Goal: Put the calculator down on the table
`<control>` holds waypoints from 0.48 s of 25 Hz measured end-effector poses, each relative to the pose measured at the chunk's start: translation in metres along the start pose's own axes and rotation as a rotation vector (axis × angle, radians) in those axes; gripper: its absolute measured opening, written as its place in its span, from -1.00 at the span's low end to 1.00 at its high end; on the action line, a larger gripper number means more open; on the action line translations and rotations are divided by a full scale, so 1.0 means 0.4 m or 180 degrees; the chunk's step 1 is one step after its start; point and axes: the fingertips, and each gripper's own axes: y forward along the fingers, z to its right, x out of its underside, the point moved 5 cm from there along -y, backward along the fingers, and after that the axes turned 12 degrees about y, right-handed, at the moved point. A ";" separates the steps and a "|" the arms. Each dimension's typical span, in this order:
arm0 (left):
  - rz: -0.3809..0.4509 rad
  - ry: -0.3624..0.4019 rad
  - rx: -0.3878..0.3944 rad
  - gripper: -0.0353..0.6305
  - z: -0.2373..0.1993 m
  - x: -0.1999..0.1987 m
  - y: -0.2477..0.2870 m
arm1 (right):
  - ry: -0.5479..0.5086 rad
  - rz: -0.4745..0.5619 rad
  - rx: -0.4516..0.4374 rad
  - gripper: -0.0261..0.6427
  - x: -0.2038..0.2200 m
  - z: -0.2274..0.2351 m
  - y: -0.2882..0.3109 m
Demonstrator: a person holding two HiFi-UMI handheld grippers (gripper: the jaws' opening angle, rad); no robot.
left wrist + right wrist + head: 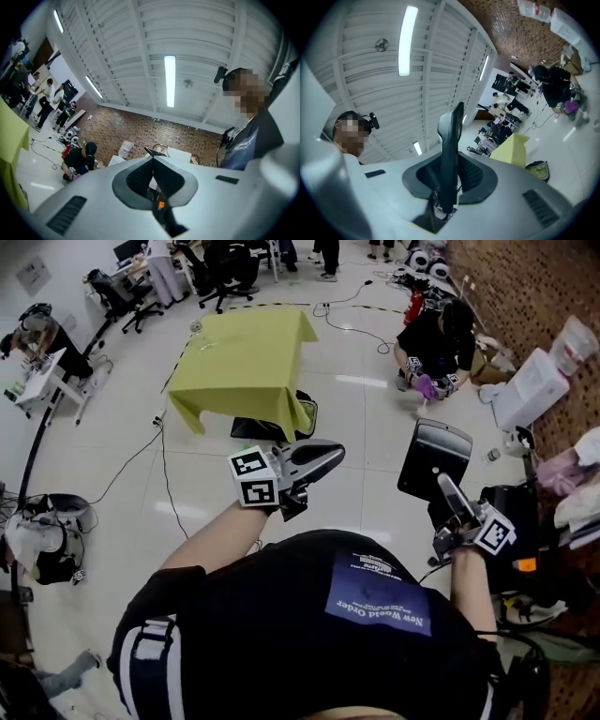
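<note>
The black calculator (433,457) hangs in the air over the floor, with my right gripper (453,498) shut on its lower edge. In the right gripper view the calculator (452,136) stands edge-on between the pads of that gripper (450,161). My left gripper (336,455) is shut with nothing in it, and its jaws (153,158) meet tip to tip, tilted up toward the ceiling. The table, draped in a yellow-green cloth (246,357), stands a few steps ahead and to the left; both grippers are well short of it. Its cloth (513,150) also shows in the right gripper view.
A dark bag (302,416) lies on the floor at the table's near right corner. A person in black (436,338) crouches by the brick wall (525,296). Cables (352,329) trail over the white floor. Boxes and gear (530,390) crowd the right side; office chairs (225,273) stand beyond the table.
</note>
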 end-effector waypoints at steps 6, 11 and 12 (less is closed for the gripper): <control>0.0007 0.0014 -0.0301 -0.88 -0.194 -0.010 0.027 | 0.0068 -0.0221 -0.0148 -0.75 -0.156 0.155 0.167; 0.0034 0.0082 -0.0235 -0.88 -0.415 -0.054 0.027 | 0.0078 -0.0183 -0.0157 -0.75 -0.256 0.263 0.350; 0.0042 0.0075 -0.0207 -0.88 -0.466 -0.067 0.028 | 0.0089 -0.0151 -0.0153 -0.75 -0.275 0.282 0.388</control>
